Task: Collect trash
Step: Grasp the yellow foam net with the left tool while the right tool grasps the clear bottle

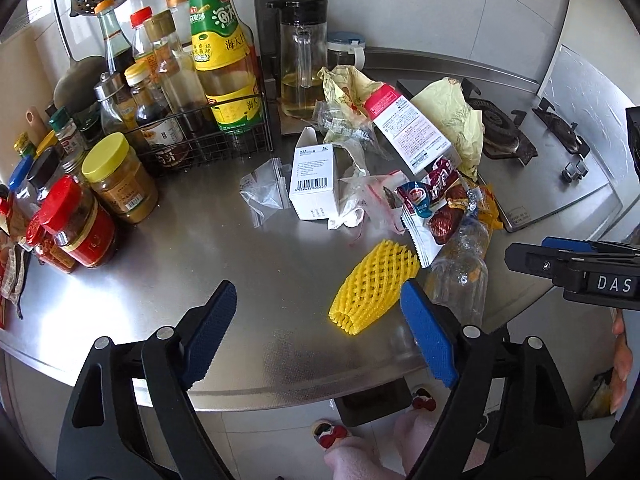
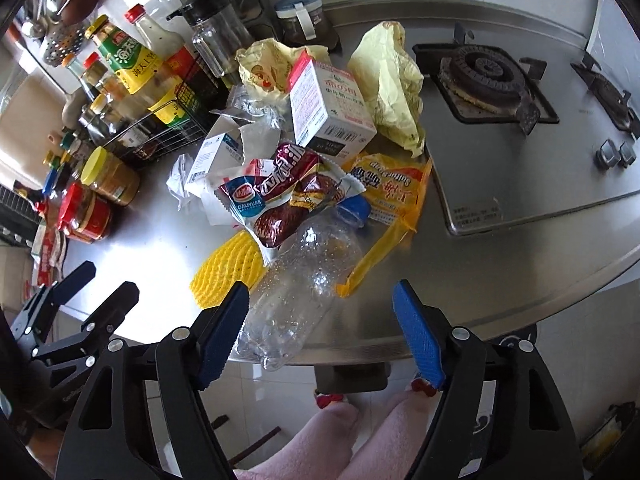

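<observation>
We count one clear bottle [image 2: 304, 280], one yellow foam net [image 1: 374, 286], two boxes and several wrappers heaped near the surface's [image 1: 248, 264] front edge. Our left gripper [image 1: 320, 328] and right gripper [image 2: 320, 332] hover with jaws wide, empty; the bottle's base lies between the right jaws.

The left gripper [image 1: 316, 332] has its jaws spread wide, nothing between the blue pads [image 1: 428, 336]. The right gripper [image 2: 320, 336] is likewise spread wide, gripping nothing. The two are level, side by side, each seen from the other's camera. Fingertips of the right hand [image 1: 622, 364] curl behind its handle.
</observation>
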